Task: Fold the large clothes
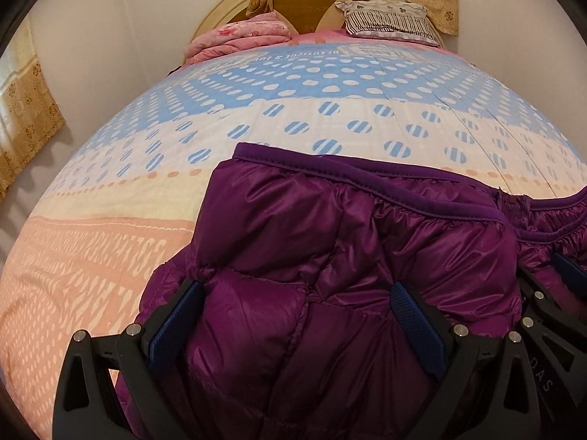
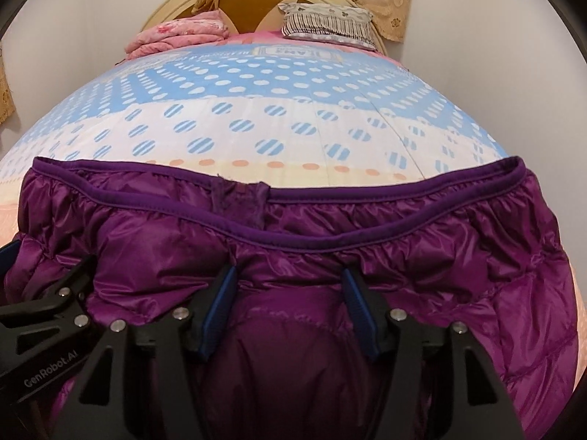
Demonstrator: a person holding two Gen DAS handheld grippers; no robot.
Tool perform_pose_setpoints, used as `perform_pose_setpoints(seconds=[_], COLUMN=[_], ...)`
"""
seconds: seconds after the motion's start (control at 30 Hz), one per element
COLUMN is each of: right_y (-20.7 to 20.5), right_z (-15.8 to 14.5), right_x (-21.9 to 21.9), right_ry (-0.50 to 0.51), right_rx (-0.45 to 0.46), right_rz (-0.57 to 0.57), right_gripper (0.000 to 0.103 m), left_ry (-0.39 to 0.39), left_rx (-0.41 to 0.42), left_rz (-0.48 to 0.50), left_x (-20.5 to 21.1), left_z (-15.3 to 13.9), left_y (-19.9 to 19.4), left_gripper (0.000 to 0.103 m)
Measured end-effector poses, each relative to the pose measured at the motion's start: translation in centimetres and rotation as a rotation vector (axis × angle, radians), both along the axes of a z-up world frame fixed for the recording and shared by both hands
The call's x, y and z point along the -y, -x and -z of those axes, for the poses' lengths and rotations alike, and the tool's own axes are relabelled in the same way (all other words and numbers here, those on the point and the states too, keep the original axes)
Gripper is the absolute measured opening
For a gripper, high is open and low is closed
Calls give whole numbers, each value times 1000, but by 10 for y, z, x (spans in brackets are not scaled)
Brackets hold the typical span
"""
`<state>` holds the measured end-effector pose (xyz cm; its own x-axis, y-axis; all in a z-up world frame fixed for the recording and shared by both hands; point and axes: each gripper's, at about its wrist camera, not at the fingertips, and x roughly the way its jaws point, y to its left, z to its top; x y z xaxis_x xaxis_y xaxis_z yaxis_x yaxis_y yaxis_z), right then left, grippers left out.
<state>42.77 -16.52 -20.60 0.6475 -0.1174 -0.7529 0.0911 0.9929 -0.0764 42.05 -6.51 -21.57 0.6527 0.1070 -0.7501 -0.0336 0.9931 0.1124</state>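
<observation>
— Hiding anything, that purple puffer jacket?
— Yes; its lower part runs off the bottom edge. Shiny quilted fabric, gathered hem with a matte band, lying on the dotted bed.
— And the tongs?
— Left tongs spread, pads astride a puffy fold; right tongs spread too, gripping nothing.

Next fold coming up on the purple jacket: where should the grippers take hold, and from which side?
Grip the jacket by its dark bound hem, one gripper toward each end. Come from the near side, over the padding, jaws across the edge. That binding is thin and firm, while the puffy quilting is slippery and bulges between the open right gripper.
</observation>
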Motion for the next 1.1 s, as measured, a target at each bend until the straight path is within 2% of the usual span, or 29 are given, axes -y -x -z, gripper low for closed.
perform_pose_setpoints(seconds=[0.27, 0.37, 0.47, 0.53, 0.6, 0.67, 0.73, 0.8, 0.9, 0.97, 1.03, 1.1], right_y=[1, -1, 12, 38, 67, 88, 94, 97, 95, 92, 91, 97], right_z=[1, 0, -12, -26, -35, -32, -18, -8, -1, 0, -1, -7], right_x=[-4, -5, -2, -3, -11, -18, -25, -32, -41, -39, -35, -31], right_ry=[-1, 5, -14, -41, -35, -22, 20, 73, 132, 122, 98, 69], right_rx=[-6, -23, -35, 8, 49, 47, 27, 53, 54, 43, 41, 33], right_rz=[1, -3, -15, -11, -14, -18, -21, -21, -24, -26, -27, -28], right_gripper=[64, 64, 64, 68, 75, 76, 76, 76, 76, 77, 77, 77], left_ry=[-12, -28, -25, -17, -10, 5, 38, 119, 194, 205, 264, 287], left_rx=[-8, -19, 49, 104, 130, 117, 63, 16, 16, 15, -10, -21], left_rz=[1, 32, 40, 24, -28, -72, -126, -156, -171, -163, -125, -100], left_x=[-1, -2, -20, -45, -74, -97, -117, -134, -138, -134, -127, -119], left_z=[0, -10, -36, -51, -52, -43, -25, -9, -7, -8, -6, -3], left_y=[-5, -2, 30, 63, 92, 109, 120, 129, 139, 143, 144, 149], left_gripper=[102, 102, 102, 102, 102, 102, 102, 102, 102, 102, 102, 102])
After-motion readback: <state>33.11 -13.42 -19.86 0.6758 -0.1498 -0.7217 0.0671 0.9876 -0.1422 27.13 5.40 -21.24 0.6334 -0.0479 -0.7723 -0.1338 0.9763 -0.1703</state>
